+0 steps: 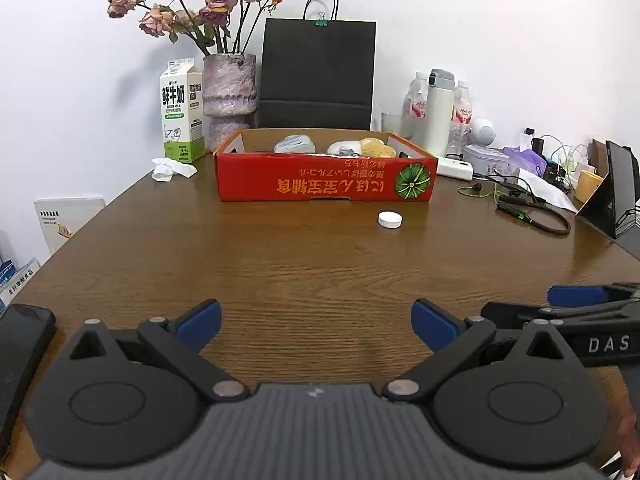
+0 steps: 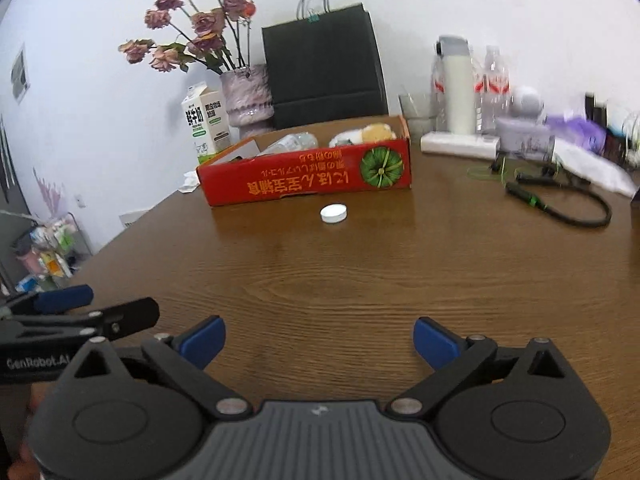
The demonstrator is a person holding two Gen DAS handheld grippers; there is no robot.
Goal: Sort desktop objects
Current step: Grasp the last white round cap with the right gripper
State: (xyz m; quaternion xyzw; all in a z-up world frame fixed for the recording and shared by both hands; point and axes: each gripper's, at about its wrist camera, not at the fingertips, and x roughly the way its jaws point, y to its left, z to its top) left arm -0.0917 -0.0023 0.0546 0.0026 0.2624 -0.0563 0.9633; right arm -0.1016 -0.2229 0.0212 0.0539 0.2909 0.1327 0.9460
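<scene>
A red cardboard box (image 1: 324,182) (image 2: 306,178) stands on the brown wooden table (image 1: 280,264), holding a crushed clear bottle (image 1: 294,144) (image 2: 294,142), a white item and a yellow one (image 1: 376,147) (image 2: 378,132). A white round cap (image 1: 389,219) (image 2: 333,213) lies on the table just in front of the box. My left gripper (image 1: 316,324) is open over the near table, nothing between its blue pads. My right gripper (image 2: 319,340) is open too and empty. Each gripper shows at the edge of the other's view, side by side, well short of the cap.
Behind the box stand a milk carton (image 1: 181,114), a vase of dried roses (image 1: 229,84), a black paper bag (image 1: 318,74), a white flask (image 1: 439,112) and water bottles. Black cable (image 1: 536,216), white power strip (image 2: 460,145), tissue (image 1: 172,168). A dark phone (image 1: 22,344) lies at the near left edge.
</scene>
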